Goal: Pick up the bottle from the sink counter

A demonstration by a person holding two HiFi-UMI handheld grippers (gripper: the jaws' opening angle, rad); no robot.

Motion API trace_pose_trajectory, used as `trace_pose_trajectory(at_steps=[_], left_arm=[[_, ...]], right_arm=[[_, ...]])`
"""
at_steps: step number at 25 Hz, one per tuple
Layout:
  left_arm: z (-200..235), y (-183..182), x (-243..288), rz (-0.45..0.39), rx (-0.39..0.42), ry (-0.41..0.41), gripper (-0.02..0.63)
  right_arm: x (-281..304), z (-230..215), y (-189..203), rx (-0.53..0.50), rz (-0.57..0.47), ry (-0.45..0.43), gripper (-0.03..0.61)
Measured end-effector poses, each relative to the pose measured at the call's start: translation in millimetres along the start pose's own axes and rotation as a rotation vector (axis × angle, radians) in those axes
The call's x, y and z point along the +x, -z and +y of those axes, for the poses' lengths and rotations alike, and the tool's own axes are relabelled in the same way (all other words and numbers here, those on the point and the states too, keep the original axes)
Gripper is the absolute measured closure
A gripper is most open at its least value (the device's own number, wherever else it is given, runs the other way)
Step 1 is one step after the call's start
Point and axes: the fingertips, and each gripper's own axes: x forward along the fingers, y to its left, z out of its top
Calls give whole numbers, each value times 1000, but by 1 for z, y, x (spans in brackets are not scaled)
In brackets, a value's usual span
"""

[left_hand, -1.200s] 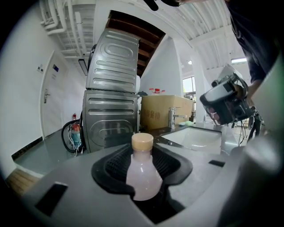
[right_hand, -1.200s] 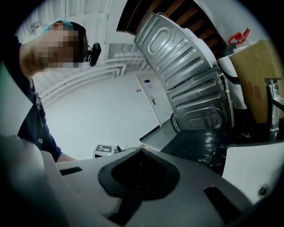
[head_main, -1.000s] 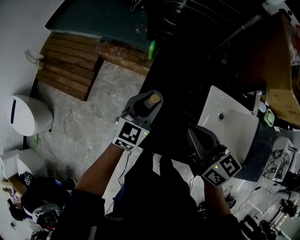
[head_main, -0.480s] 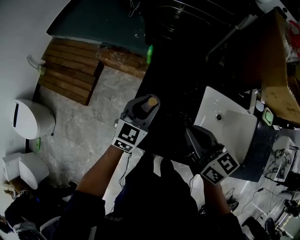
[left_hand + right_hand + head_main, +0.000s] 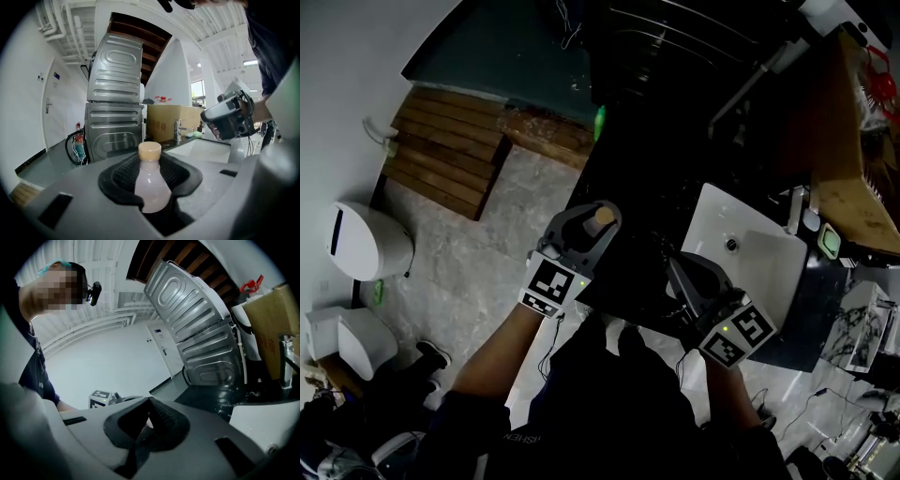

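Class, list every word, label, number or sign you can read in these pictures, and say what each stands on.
No text reads clearly enough to quote.
Cardboard box: red print on its side, too blurred.
Blue wall sign: too small.
Person's dark shirt: pale letters, too dim and cut off.
Bottle: no label shows.

No print reads clearly. The brown cardboard box (image 5: 171, 123) beside the sink carries dark characters, too small to make out. The pale lettering on the person's dark garment (image 5: 520, 438) is too blurred to read.
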Motion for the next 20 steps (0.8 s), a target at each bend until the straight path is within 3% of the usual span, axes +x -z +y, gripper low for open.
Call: trace_pose_trajectory(at_steps=[20], left_arm=[[-21,-91,-35,-77,-9,-90,476]], right_arm=[[-32,6,-46,-69,-72,-76,555]])
